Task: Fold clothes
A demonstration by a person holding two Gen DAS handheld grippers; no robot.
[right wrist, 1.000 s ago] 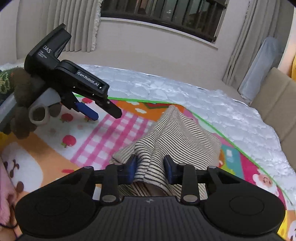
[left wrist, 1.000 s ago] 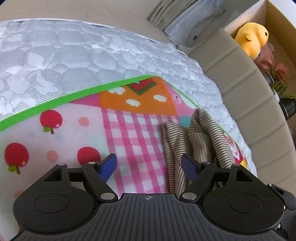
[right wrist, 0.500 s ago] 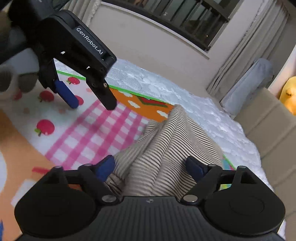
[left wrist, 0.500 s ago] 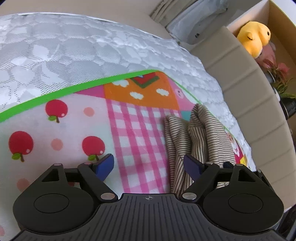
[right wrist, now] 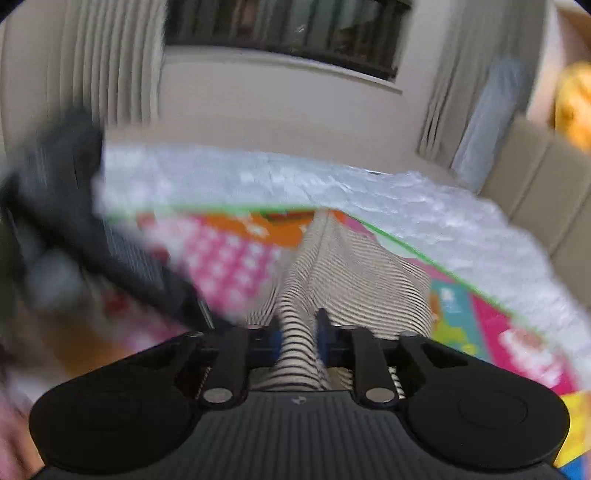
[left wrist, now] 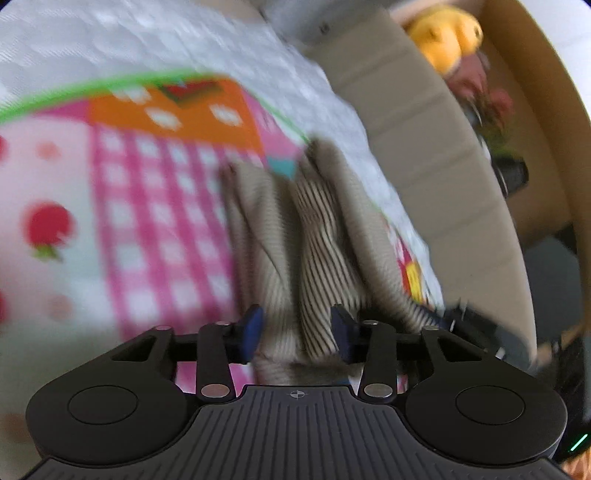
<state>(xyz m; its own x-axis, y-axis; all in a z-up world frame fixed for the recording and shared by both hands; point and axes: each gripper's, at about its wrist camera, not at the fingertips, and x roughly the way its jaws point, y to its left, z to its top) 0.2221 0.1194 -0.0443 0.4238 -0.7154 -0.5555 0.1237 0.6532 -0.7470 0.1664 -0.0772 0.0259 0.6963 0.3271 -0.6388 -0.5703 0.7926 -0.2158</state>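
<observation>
A beige and dark striped garment lies bunched on a colourful play mat. It also shows in the right wrist view, pulled up into a ridge. My left gripper is shut on a fold of the striped garment at its near end. My right gripper is shut on another fold of the same garment. The left gripper's body shows blurred at the left of the right wrist view. Both views are motion-blurred.
The mat lies on a white quilted mattress. A beige padded headboard runs along the right. A cardboard box holds a yellow plush toy. Curtains and a window stand behind.
Both grippers were open half a second ago and have closed on folds of the striped garment. The left gripper moved right onto the garment. Both views now blur with motion.
</observation>
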